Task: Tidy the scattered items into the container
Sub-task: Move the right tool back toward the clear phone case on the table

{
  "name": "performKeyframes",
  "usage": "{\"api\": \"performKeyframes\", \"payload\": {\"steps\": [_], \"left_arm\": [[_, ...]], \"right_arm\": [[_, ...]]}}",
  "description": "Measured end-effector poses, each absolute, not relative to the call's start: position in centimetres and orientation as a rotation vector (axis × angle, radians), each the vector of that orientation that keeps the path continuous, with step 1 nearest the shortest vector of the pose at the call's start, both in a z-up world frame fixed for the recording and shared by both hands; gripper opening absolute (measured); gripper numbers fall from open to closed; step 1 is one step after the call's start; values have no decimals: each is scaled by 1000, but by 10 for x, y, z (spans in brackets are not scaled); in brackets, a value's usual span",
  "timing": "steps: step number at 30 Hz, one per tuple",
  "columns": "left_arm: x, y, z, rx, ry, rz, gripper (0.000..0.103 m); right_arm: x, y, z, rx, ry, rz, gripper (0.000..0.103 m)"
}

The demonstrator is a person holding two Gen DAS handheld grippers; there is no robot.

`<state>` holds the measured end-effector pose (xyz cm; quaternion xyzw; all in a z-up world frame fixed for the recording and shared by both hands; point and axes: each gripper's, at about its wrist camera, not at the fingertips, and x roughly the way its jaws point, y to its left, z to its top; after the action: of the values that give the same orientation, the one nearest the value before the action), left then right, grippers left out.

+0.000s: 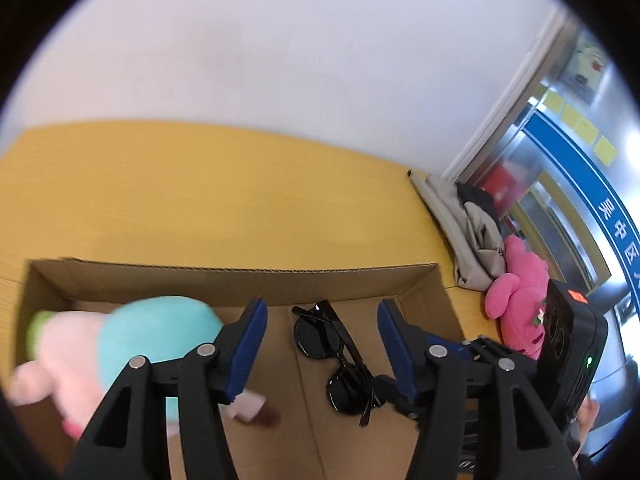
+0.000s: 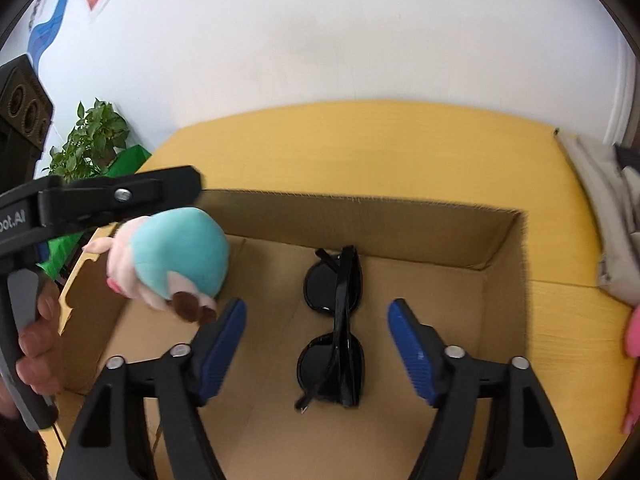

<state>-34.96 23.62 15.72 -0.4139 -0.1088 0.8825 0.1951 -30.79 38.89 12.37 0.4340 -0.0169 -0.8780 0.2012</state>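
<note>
An open cardboard box (image 1: 240,276) (image 2: 380,216) stands on a yellow table (image 1: 200,184). Black folded sunglasses (image 1: 336,356) (image 2: 334,328) lie on its floor. A pink and teal plush toy (image 1: 132,340) (image 2: 176,256) is at the box's left end, blurred, and I cannot tell if it rests on the floor. My left gripper (image 1: 320,312) is open above the box; the plush is left of its fingers, not between them. My right gripper (image 2: 316,312) is open, with the sunglasses below the gap and untouched. A pink plush (image 1: 516,304) lies on the table right of the box.
Grey folded cloth (image 1: 460,232) (image 2: 600,208) lies at the table's right end, by a glass door (image 1: 560,168). A potted plant (image 2: 92,136) stands beyond the table's left end. A hand (image 2: 36,340) grips the left gripper's handle. A white wall runs behind the table.
</note>
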Motion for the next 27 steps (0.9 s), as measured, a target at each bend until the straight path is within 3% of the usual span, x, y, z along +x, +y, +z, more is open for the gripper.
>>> {"api": "performKeyframes", "payload": {"steps": [4,9,15,22,27], "left_arm": [[-300,226,188,-1050,-222,2567,78],[-216,221,218,-894,-91,2737,80],[-102,225,226,-745,29,2866,82],[-21,234,208,-745,-34,2848,82],[5,238,191,-780,-63,2801,82]], "right_arm": [[-265,411,156,1153,-35,-2520,92],[-194,401,193,1007,-55,-2582,103],[-96,401,209,914,-43,-2741,103],[-20,400,207,904,74,-2813,103],[1,406,208,913,39,-2765,103]]}}
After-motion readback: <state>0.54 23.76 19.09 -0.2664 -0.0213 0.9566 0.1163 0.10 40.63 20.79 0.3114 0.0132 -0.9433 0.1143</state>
